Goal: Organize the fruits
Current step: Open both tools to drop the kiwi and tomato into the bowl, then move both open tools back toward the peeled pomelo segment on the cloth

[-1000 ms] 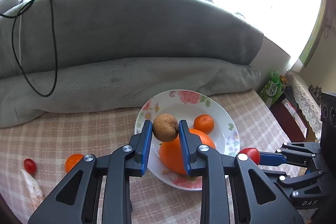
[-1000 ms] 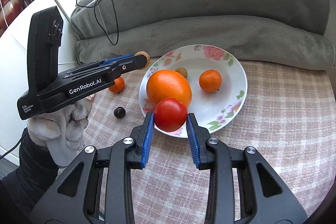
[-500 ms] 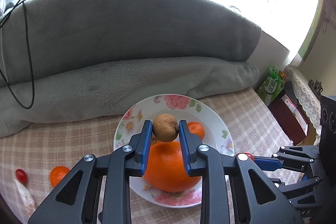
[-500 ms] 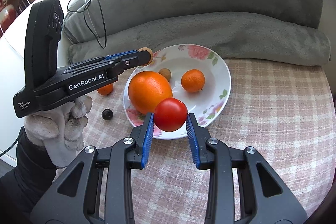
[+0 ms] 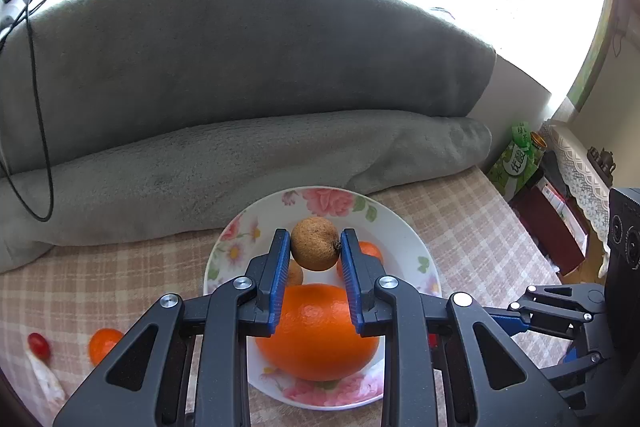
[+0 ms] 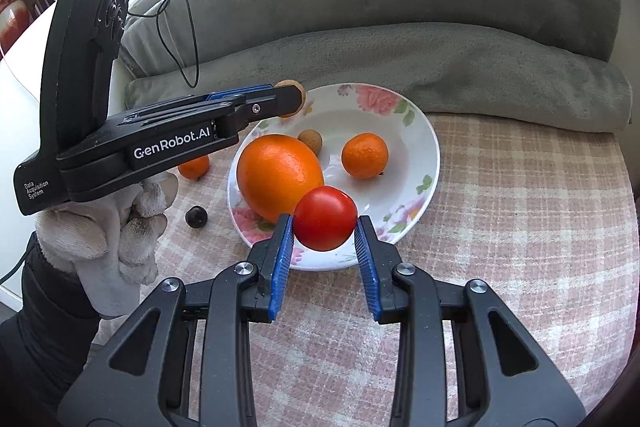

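Now I hold two fruits above the flowered plate (image 6: 430, 143). My left gripper (image 5: 315, 251) pinches a small brown fruit (image 5: 315, 243) between its blue pads, over the far side of the plate. My right gripper (image 6: 324, 231) is pressed on a red tomato (image 6: 325, 218) at the near rim. In the plate lie a big orange (image 6: 278, 175), a mandarin (image 6: 365, 155) and another brown fruit (image 6: 311, 140). One mandarin (image 5: 103, 343), a small red fruit (image 5: 39, 343) and a dark one (image 6: 196, 216) wait on the checked cloth (image 6: 520, 227). I think the risk is this: if I let the tomato go here at the rim, it can roll off the plate, or knock the big orange. The brown fruit can bounce if dropped from high.
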Demonstrator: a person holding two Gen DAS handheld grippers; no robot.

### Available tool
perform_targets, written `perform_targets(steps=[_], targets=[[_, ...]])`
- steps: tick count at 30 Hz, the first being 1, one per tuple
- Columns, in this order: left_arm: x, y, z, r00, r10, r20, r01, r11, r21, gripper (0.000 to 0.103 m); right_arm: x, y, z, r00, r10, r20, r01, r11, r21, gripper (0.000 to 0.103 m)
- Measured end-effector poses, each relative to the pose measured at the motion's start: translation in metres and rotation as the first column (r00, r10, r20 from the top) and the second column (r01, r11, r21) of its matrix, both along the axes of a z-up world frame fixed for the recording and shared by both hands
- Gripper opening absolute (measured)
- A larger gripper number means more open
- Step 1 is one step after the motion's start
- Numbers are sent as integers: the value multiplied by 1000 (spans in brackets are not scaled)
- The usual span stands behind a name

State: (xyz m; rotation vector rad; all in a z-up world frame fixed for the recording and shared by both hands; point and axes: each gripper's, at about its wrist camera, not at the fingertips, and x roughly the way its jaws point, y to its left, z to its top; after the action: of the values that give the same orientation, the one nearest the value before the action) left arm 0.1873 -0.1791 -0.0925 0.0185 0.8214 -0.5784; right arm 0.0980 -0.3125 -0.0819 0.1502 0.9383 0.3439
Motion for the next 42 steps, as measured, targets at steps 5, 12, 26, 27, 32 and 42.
perform_targets(steps=[5, 12, 26, 27, 32, 42], targets=[[0, 0, 0, 1000, -1, -3, 1, 1000, 0, 24, -1, 1, 1, 1000, 2, 8, -2, 1000, -6, 34], [-1, 2, 3, 1000, 7, 5, -7, 1000, -1, 31, -2, 1, 6, 999, -6, 38, 7, 1000, -19, 62], [-9, 9, 13, 999, 18, 34, -18, 1000, -7, 74, -12, 9, 17, 996, 3, 90, 0, 999, -32, 93], [-9, 10, 14, 999, 23, 34, -23, 1000, -6, 74, -13, 10, 18, 996, 4, 93, -1, 999, -34, 93], [-13, 18, 17, 999, 40, 35, -40, 999, -16, 76, -15, 16, 21, 995, 20, 96, -15, 999, -48, 94], [-24, 39, 28, 996, 65, 64, -63, 998, -21, 76, -20, 29, 30, 994, 23, 107, -17, 998, -55, 94]])
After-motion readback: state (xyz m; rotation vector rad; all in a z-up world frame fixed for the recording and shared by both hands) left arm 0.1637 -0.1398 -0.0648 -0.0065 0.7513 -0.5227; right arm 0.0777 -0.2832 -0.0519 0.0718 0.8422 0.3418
